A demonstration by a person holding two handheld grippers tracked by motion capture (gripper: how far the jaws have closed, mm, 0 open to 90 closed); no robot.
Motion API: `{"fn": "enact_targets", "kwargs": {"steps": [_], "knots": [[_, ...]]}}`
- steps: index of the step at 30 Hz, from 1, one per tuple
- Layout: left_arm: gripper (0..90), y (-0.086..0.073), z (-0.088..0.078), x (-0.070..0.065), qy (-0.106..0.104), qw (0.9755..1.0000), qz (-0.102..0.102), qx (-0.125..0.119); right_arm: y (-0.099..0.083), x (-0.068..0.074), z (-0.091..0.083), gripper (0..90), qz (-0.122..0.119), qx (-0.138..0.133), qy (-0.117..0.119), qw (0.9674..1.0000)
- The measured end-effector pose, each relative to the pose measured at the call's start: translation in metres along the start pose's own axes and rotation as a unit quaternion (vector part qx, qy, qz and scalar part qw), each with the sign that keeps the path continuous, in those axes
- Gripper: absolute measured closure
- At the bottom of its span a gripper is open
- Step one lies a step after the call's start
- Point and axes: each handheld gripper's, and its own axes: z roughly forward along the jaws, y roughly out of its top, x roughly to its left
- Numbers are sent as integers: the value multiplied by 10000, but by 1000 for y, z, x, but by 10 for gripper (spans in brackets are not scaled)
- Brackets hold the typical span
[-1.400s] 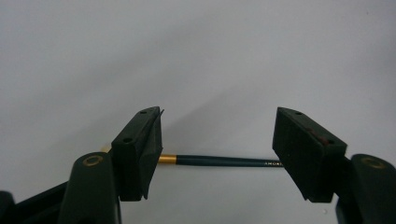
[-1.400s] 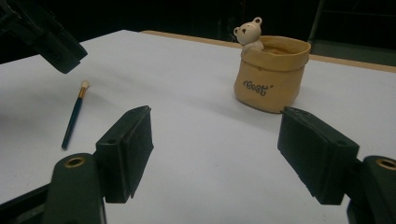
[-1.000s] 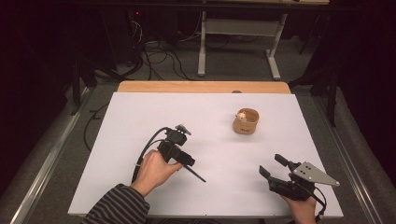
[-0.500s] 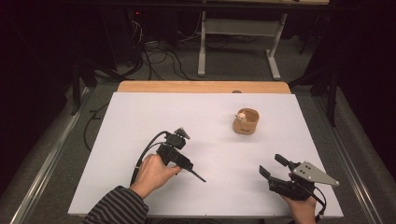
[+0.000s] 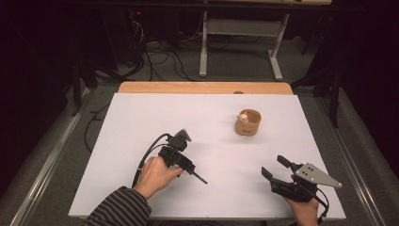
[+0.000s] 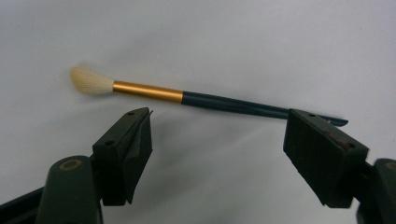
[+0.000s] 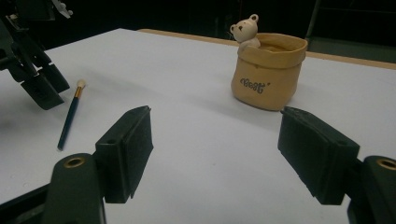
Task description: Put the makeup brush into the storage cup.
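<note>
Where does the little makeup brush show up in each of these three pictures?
High view: the brush is a thin dark stick on the white table, poking out beside the left hand-held gripper, lower middle.
Left gripper view: it lies across the upper middle, pale bristles at left, just beyond the open jaws.
Right gripper view: far left, bristles pointing away.
Shared landmark: the white table; the bear pot shows in the high and right gripper views.

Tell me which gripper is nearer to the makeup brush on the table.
Left. The left gripper hangs just above the makeup brush, jaws open with the brush lying on the table between and beyond them. The right gripper sits far off, across bare table, nearer the bear cup.
</note>
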Motion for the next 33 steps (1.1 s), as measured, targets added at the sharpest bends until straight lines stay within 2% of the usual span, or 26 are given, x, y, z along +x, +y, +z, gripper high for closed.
{"fn": "enact_targets", "kwargs": {"steps": [10, 14, 33], "knots": [[226, 5, 4, 2, -109, 9996, -203, 131, 0, 0, 0, 281, 2, -8, -4, 10000], [221, 8, 9, 3, -128, 9993, -247, 262, 0, 0, 0, 281, -15, -2, -8, 10000], [237, 12, 12, 8, -100, 9983, -480, 324, 0, 0, 0, 283, -24, -2, -26, 10000]]}}
